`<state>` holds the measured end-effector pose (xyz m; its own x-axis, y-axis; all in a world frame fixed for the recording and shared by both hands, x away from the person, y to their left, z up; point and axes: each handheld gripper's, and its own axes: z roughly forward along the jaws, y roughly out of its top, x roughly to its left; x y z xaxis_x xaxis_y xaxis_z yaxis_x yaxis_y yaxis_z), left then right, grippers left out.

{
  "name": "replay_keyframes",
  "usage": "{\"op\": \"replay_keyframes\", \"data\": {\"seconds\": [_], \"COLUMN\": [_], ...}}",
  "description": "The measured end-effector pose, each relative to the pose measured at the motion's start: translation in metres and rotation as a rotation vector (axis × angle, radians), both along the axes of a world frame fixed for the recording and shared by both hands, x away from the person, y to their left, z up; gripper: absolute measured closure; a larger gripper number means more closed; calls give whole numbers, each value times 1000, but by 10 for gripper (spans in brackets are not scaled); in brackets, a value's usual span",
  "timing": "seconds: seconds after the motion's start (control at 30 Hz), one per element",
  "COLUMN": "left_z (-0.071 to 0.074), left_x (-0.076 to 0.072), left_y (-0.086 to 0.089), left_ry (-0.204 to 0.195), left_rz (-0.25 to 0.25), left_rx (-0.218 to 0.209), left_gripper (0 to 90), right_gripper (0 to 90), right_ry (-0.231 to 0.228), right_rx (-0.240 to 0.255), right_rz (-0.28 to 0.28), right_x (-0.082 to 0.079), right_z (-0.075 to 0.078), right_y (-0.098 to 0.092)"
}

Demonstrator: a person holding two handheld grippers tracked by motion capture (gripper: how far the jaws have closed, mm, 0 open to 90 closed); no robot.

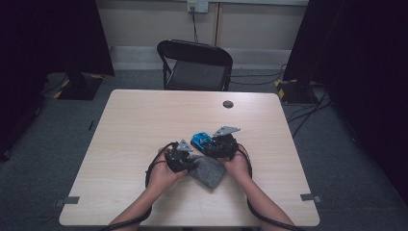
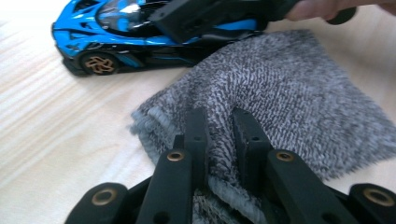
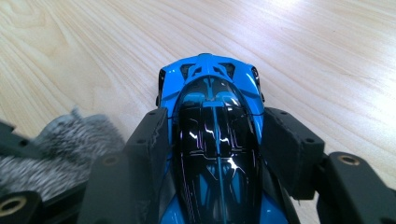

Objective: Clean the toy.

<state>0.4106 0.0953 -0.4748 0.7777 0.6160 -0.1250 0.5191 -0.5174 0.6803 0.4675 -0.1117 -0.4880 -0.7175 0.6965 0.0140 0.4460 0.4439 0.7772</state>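
Note:
A blue and black toy car (image 1: pixel 201 141) stands on the table just past the middle. My right gripper (image 1: pixel 214 147) is shut on it; in the right gripper view the jaws (image 3: pixel 217 119) press on both sides of the car (image 3: pixel 210 81), whose roof runs between them. A grey fuzzy cloth (image 1: pixel 210 172) lies on the table beside the car, towards the person. My left gripper (image 1: pixel 191 162) is shut on the cloth's edge. The left gripper view has a fold of the cloth (image 2: pixel 289 88) pinched between the jaws (image 2: pixel 219 119), with the car (image 2: pixel 105 39) and the right gripper (image 2: pixel 219 14) beyond.
The light wooden table (image 1: pixel 144 120) has a dark round cap (image 1: pixel 228 104) near its far edge. A black folding chair (image 1: pixel 197 65) stands behind the table. Cables trail from both grippers along the person's forearms (image 1: pixel 144 202).

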Motion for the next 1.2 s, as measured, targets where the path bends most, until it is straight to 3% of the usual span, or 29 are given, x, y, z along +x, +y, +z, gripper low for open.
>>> {"op": "replay_keyframes", "data": {"seconds": [0.77, 1.2], "left_z": [4, 3], "left_x": [39, 52], "left_y": [39, 65], "left_ry": [-59, -59], "left_rz": [130, 229], "left_rx": [89, 80], "left_gripper": [777, 778], "right_gripper": [421, 421], "right_ry": [0, -1], "right_rx": [2, 3], "right_rz": [2, 3], "right_x": [0, 0], "right_z": [0, 0], "right_y": [0, -1]}}
